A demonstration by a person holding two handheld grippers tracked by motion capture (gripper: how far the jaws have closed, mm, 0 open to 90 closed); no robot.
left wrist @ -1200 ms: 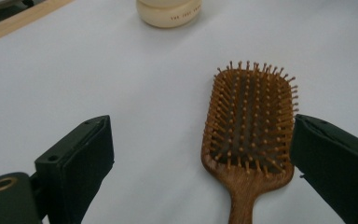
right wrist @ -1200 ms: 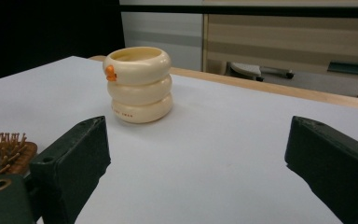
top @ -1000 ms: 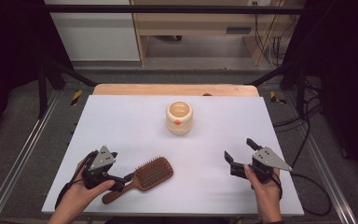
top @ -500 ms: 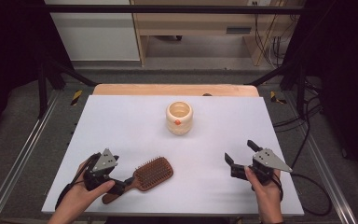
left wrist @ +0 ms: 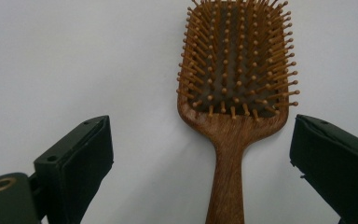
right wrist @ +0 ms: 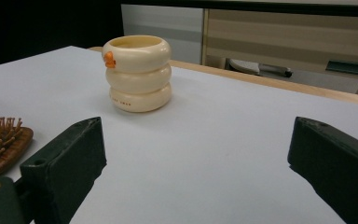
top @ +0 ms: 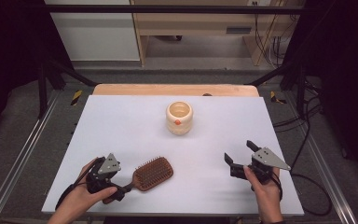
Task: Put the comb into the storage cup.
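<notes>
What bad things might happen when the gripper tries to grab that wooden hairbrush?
1. The left gripper stands open, with the brown wooden hairbrush handle nearer one jaw than the other. Closing now may push the handle sideways or pinch it off-centre.
2. The brush lies bristles up, flat on the white table, so the jaws might scrape the tabletop.
3. The handle is narrow and smooth, so it may twist when lifted.

The left tool (top: 116, 190) sits low at about 7 o'clock on the desk (top: 121, 121), gripped in the left hand (top: 81, 198), its jaws spread wide and pointing toward 3 o'clock. The right tool (top: 238, 156) rests at 5 o'clock in the right hand (top: 265, 193), jaws wide apart, aimed toward 10 o'clock.
</notes>
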